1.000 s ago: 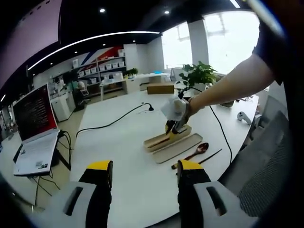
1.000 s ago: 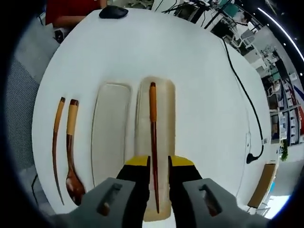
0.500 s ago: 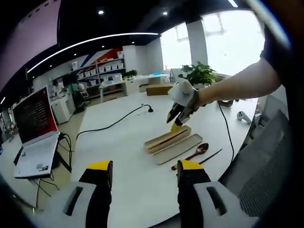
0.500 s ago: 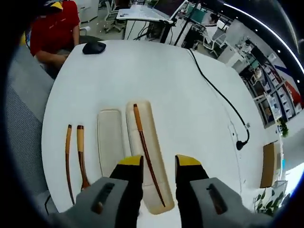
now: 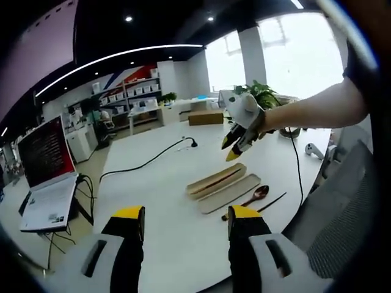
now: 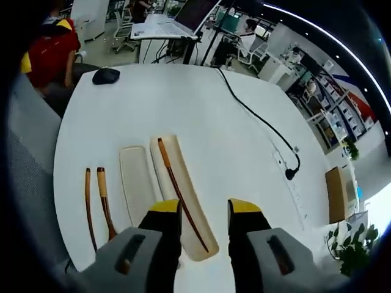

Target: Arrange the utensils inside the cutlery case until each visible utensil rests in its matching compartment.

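The cutlery case lies on the round white worktop, a long pale wooden tray. One dark wooden chopstick rests inside it, running along its length at a slight slant, its lighter end at the far end of the case. Just beside the case, on its left in the right gripper view, lies the flat pale lid, parallel to it and close alongside. Farther left of the lid lie a wooden spoon with a pale handle and a second chopstick, both directly on the worktop, outside the case and roughly parallel to it.

The right gripper hangs in the air above the near end of the case, its yellow-tipped jaws parted with nothing between them. In the left gripper view this same gripper hovers well above the case, held by a person's hand with the bare forearm reaching in from the right.

The left gripper sits low over the near edge of the worktop, well apart from the case, jaws spread wide and empty.

A black cable runs across the worktop beyond the case to a plug end, and a dark computer mouse sits near the far edge. A seated person in a red top is at the far left side of the worktop. A laptop stands on a separate surface off to the left of the worktop in the left gripper view.
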